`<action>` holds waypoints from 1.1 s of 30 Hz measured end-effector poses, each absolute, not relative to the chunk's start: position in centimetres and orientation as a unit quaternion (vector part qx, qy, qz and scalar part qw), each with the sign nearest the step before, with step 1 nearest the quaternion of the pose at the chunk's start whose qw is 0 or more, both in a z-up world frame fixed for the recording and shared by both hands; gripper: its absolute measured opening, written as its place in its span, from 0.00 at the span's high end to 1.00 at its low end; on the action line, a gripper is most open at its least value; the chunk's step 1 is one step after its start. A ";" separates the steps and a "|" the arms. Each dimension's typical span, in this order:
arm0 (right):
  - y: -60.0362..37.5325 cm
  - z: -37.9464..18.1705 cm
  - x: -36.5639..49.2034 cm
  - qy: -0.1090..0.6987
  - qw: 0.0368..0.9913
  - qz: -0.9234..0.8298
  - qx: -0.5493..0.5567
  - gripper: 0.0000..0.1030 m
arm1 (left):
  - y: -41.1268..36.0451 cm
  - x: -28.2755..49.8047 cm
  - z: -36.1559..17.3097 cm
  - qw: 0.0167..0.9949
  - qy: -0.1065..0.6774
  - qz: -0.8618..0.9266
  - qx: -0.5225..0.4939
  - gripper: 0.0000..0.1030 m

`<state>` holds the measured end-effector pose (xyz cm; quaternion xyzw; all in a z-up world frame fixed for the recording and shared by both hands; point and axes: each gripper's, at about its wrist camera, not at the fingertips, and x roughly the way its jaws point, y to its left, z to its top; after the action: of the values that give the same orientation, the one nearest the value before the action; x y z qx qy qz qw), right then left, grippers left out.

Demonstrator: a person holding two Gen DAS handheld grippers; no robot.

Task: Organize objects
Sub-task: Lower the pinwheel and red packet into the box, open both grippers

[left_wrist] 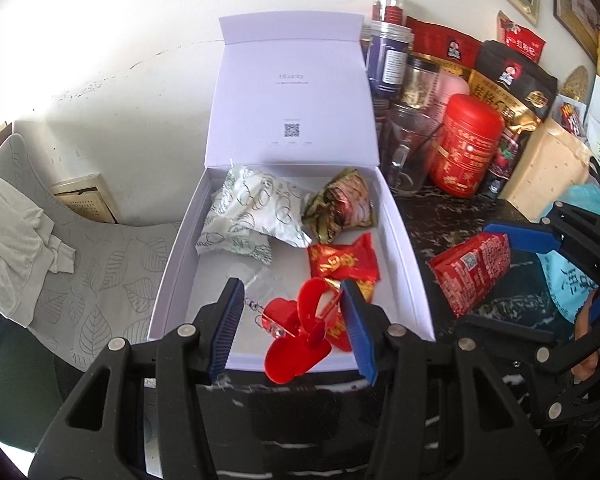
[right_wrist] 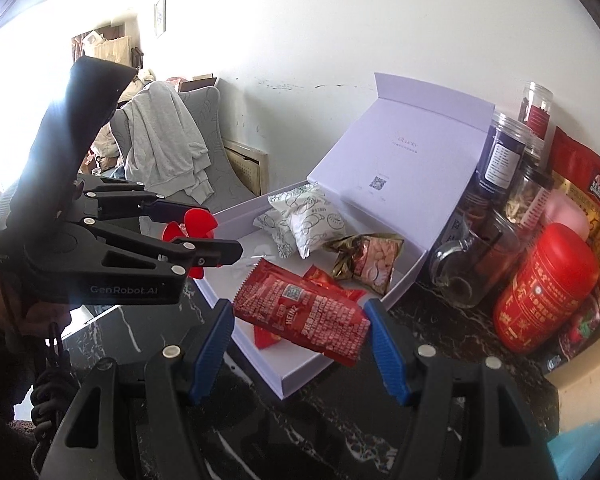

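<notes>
The left gripper [left_wrist: 292,328] is clamped on a red plastic fan [left_wrist: 296,332] over the near edge of the white box [left_wrist: 404,248]; with blades poking out sideways, it could twist loose. The right gripper [right_wrist: 300,344] pinches a red ketchup sachet [right_wrist: 300,316] over the box's near right corner, long axis lying jaw to jaw. A thin hold, so it might slip onto the counter. Farther in sit a white snack pack [left_wrist: 252,212] and a green one [left_wrist: 340,204].

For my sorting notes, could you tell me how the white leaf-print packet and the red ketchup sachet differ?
The white leaf-print packet lies in the white box; the red ketchup sachet is held in the right gripper above the box's near edge. The packet is puffy, the sachet flat. Both are sealed food pouches.
</notes>
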<state>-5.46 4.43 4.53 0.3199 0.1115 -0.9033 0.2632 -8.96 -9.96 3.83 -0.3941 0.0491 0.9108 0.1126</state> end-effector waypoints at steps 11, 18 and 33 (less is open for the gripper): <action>2.7 4.4 -10.6 0.131 0.277 -0.900 0.309 0.34 | -11.2 -13.2 2.5 0.085 0.037 0.916 -0.391 0.53; 2.3 4.1 -13.8 0.120 0.287 -0.897 0.313 0.34 | -11.8 -15.8 2.1 0.057 0.037 0.919 -0.388 0.53; 2.2 1.1 -17.2 0.121 0.328 -0.875 0.335 0.34 | -11.5 -17.1 -1.4 0.052 0.064 0.907 -0.413 0.54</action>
<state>-17.23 2.15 1.09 0.3350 0.1206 -0.8750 0.3280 -17.05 -11.49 -1.35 -0.4127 0.0637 0.9072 0.0519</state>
